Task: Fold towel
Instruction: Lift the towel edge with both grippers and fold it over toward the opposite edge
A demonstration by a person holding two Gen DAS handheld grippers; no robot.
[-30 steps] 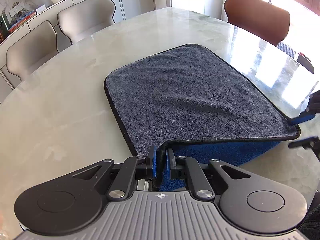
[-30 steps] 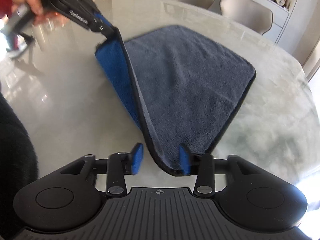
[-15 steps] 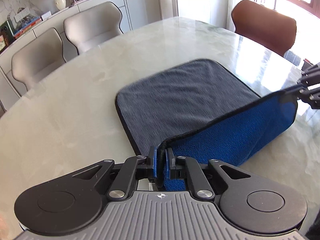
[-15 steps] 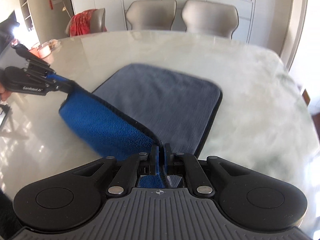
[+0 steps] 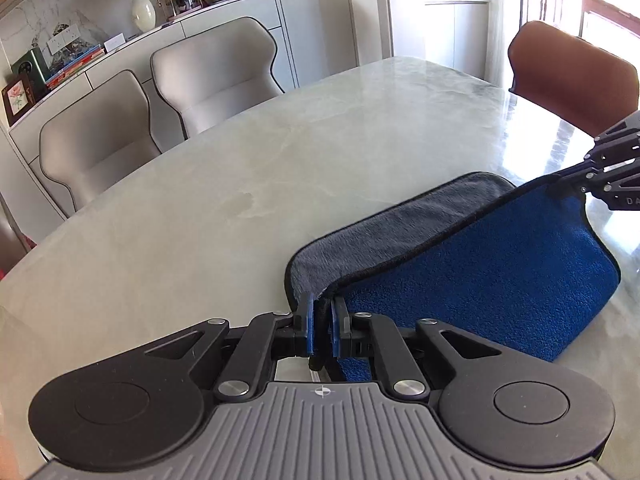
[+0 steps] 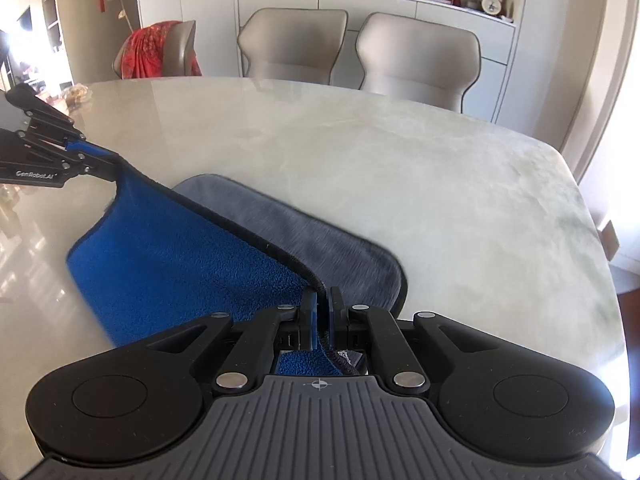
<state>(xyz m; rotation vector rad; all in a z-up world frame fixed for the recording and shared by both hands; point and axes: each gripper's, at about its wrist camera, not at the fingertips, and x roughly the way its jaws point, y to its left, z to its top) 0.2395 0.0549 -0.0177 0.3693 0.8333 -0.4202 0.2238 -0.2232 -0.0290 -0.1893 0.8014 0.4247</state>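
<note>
The towel (image 5: 500,264) is blue on one side and grey on the other, with a black hem. It lies on the marble table (image 5: 240,184). My left gripper (image 5: 322,310) is shut on one near corner of the towel. My right gripper (image 6: 323,306) is shut on the other near corner; it also shows at the right edge of the left wrist view (image 5: 588,176). The held edge is lifted above the table, blue side facing me, and hangs over the grey part (image 6: 320,232) that still lies flat. The left gripper also shows in the right wrist view (image 6: 100,168).
Two beige chairs (image 5: 160,92) and a sideboard stand behind the table. A brown chair (image 5: 572,76) is at the far right. A chair with red cloth (image 6: 160,52) stands at the far left of the right wrist view.
The right gripper closed on its towel corner. Both grippers lifted the near edge and carried it forward over the grey side, so less flat towel shows.
</note>
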